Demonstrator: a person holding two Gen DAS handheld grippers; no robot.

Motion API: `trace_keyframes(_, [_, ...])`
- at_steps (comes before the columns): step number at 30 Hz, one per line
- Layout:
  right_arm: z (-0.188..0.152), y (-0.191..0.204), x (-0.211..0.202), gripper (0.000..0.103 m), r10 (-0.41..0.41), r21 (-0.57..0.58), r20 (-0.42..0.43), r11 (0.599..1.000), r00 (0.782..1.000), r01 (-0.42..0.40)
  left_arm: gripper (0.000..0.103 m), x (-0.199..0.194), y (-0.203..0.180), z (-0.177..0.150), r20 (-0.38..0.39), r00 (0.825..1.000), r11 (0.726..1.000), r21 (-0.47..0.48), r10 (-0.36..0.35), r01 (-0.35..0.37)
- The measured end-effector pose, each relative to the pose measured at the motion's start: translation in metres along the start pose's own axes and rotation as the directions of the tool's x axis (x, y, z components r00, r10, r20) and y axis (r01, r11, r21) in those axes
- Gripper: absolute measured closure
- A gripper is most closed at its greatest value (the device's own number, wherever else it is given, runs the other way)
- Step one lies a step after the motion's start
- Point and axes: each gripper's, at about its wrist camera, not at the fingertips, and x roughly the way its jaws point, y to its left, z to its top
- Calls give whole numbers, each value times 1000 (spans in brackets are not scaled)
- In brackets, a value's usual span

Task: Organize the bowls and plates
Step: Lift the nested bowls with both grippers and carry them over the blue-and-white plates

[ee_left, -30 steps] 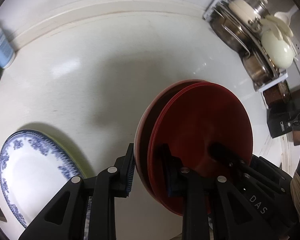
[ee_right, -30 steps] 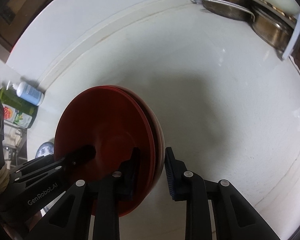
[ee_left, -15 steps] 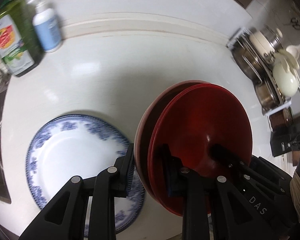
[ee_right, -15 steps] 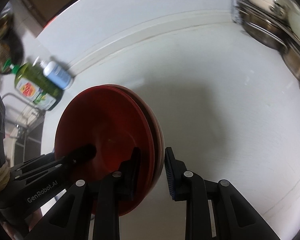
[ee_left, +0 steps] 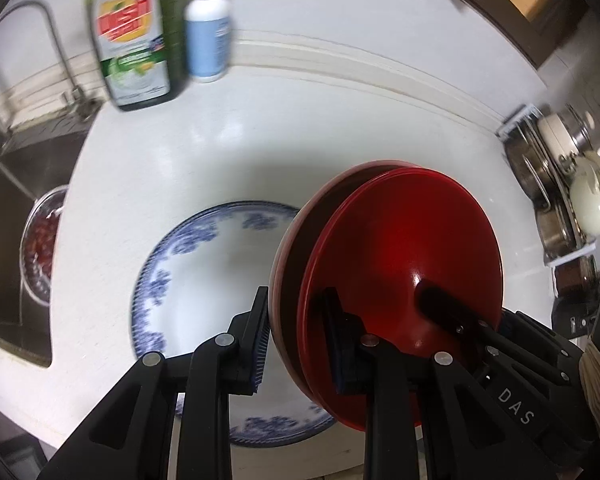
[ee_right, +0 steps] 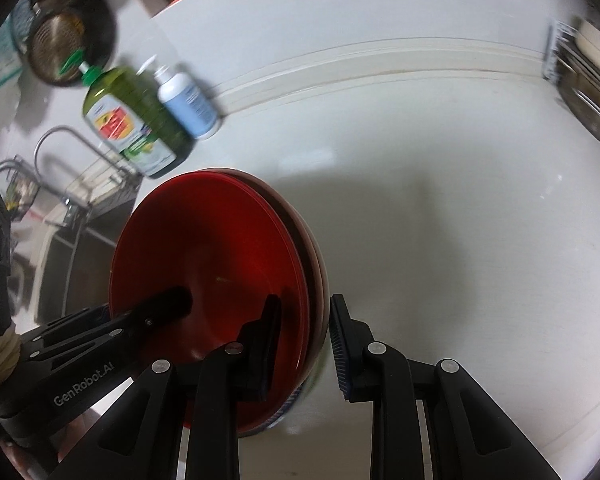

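We hold the stack of red plates point(ee_left: 404, 280) above the table point(ee_left: 260, 152), left claw point(ee_left: 300, 344) and right claw point(ee_right: 304, 340) each clamped on its rim; the blue-patterned plate point(ee_left: 204, 280) lies at nine o'clock from it.

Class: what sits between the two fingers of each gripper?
The rims of the stacked red plates, in both wrist views: left gripper, right gripper.

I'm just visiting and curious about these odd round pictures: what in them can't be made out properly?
- Blue-patterned plate: left wrist view, partly hidden by the red plates and the left gripper; right wrist view, almost wholly hidden behind the red plates.
- Green bottle label: blurred in both views.
- Pot rack: small at the left view's edge, cut off in the right.
- How many red plates: only stacked rims show.
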Motion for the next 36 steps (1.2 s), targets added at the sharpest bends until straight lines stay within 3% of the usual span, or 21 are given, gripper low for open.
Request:
trace_keyframes(11, [-9,45,28,77,32,-72,-73,997,997,-38,78,2,47,-17,-25,999,996,-82,34,-36])
trace_keyframes(36, [-15,48,73,77,24,-45,-201,998,979,-34,75,36,61,-21,-112,993,991,-119,42,-55])
